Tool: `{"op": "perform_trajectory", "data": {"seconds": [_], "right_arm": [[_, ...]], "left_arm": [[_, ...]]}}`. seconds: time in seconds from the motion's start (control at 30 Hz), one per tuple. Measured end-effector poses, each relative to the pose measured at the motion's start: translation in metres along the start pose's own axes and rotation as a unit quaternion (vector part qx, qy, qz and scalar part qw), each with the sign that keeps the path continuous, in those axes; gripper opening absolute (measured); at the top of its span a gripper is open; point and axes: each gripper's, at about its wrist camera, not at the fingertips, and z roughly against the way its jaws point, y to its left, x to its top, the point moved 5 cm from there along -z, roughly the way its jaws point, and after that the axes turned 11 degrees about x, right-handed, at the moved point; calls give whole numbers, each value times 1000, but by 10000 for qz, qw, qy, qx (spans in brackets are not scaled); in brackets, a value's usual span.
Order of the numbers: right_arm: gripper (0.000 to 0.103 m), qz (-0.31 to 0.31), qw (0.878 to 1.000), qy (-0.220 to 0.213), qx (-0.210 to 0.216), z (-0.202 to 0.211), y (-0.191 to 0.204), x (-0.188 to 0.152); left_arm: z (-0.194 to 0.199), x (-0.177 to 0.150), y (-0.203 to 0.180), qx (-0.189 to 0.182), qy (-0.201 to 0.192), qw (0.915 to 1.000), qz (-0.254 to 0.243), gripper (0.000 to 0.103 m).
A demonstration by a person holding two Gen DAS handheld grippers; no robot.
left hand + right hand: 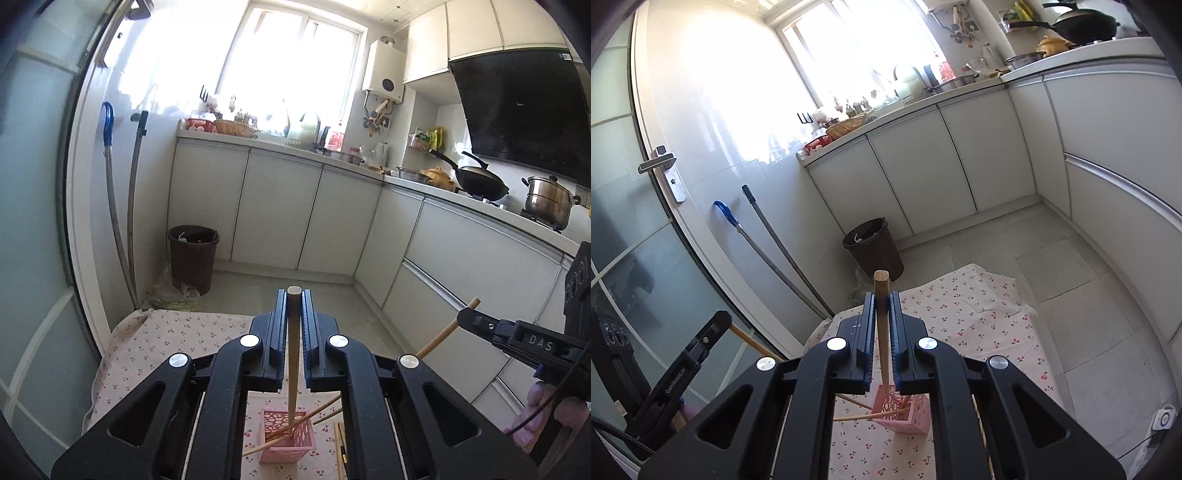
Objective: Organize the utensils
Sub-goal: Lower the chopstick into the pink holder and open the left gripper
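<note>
My left gripper (294, 295) is shut on a wooden chopstick (294, 354) that hangs straight down, its tip in the pink openwork holder (287, 437) on the cherry-print cloth (162, 343). My right gripper (882, 297) is shut on another chopstick (882, 332), held upright with its tip just above the pink holder (903, 413). In the left wrist view the right gripper (476, 321) shows at the right edge with its chopstick (443, 334). The left gripper (713, 328) shows at the left of the right wrist view. Several chopsticks lean in the holder.
Loose chopsticks (340, 443) lie on the cloth right of the holder. A brown bin (194, 258) stands on the floor beyond the table, beside two mop handles (122, 236). White cabinets (280, 214) and a counter with pots (546, 199) run along the back and right.
</note>
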Motion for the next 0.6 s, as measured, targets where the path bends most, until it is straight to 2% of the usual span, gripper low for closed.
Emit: {"op": "perform_trajectory", "data": {"seconds": [0.1,0.17,0.23,0.6], "right_arm": [[8,10,9999,110,-78,-10,-5,-6],[8,17,9998,157,-127,-15,-7,-9],[8,-1,9997,195,-144,-18,-9,-12],[8,142,9994,162,-288,-28,-4,-11]], "left_arm": [[-17,-9,11,41,248,9992,316,8],[-13,-11,21,73,184,9986,494,9],[-9,-8,26,203,77,9987,465,12],[3,3,30,88,-41,9982,596,19]]}}
